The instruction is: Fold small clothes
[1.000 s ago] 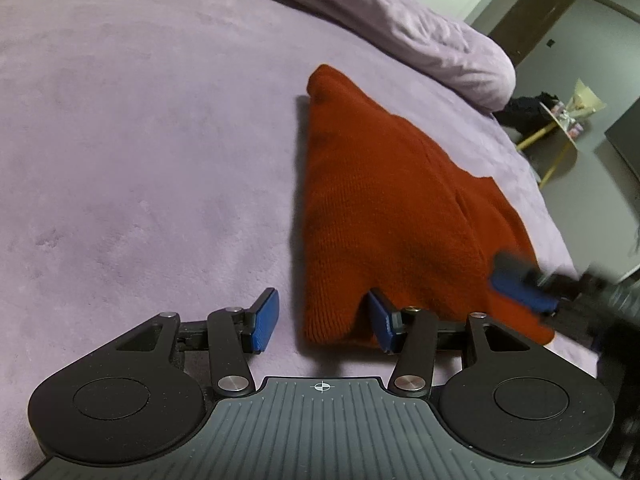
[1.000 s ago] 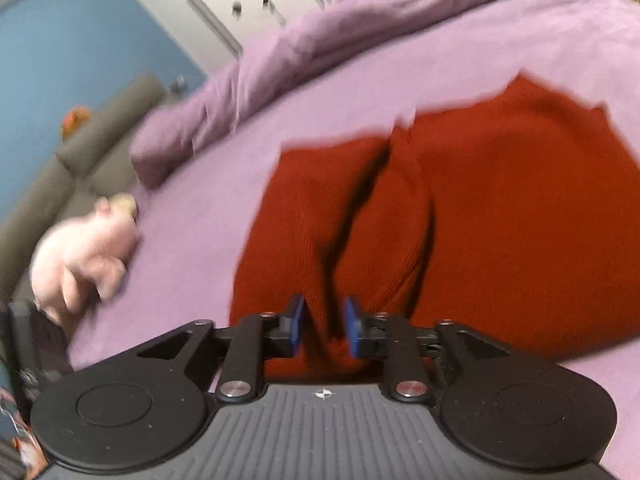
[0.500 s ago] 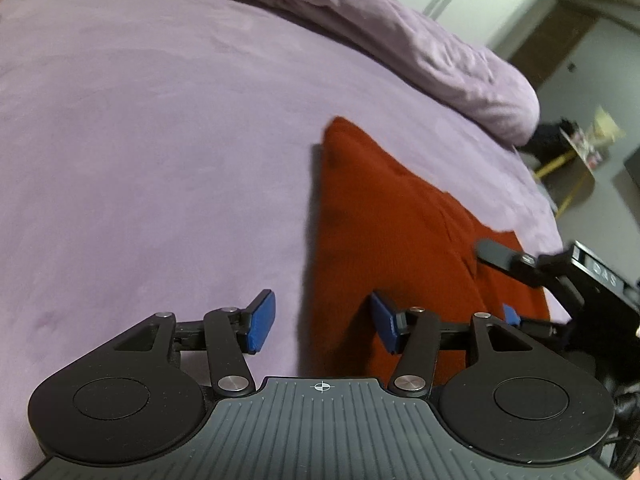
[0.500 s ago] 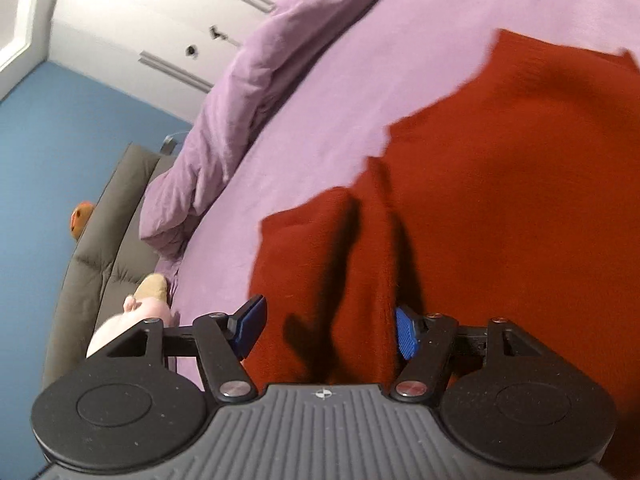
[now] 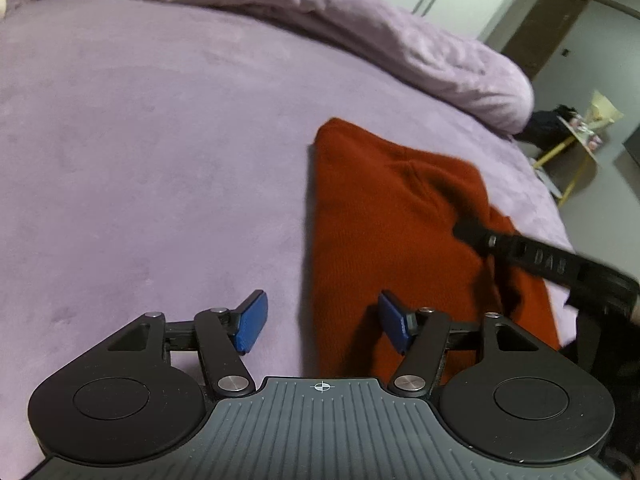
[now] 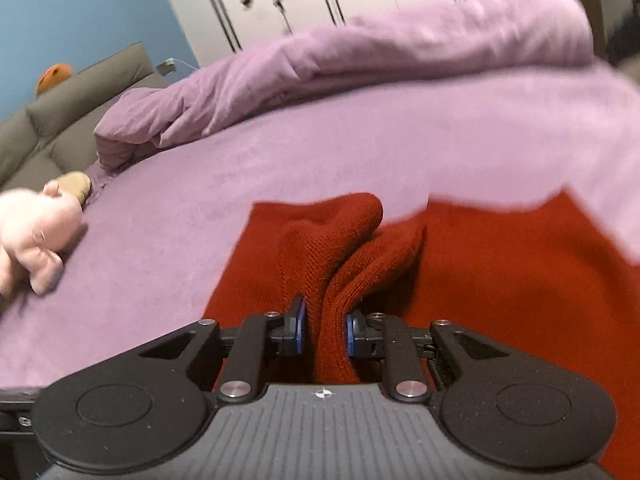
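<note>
A red knitted garment (image 5: pixel 384 232) lies partly folded on the lilac bed cover (image 5: pixel 160 152). My left gripper (image 5: pixel 322 324) hovers over the garment's near left edge. Its jaws are opening and the blue pads touch nothing. In the right wrist view a raised fold of the red garment (image 6: pixel 328 264) is bunched between the blue pads of my right gripper (image 6: pixel 325 332). Those jaws are closing and pinch the knit. One black finger of the right gripper (image 5: pixel 480 238) shows over the garment's right side in the left wrist view.
A rolled lilac duvet (image 6: pixel 360 56) lies along the far side of the bed. A pink plush toy (image 6: pixel 36 232) sits at the left by a grey sofa (image 6: pixel 72 112). Beyond the bed's right edge stands a yellow-legged side table (image 5: pixel 576 148).
The right gripper opened wide, swung and rolled, then closed on a pinched-up fold of the red garment. The left gripper lifted slightly and its jaws widened.
</note>
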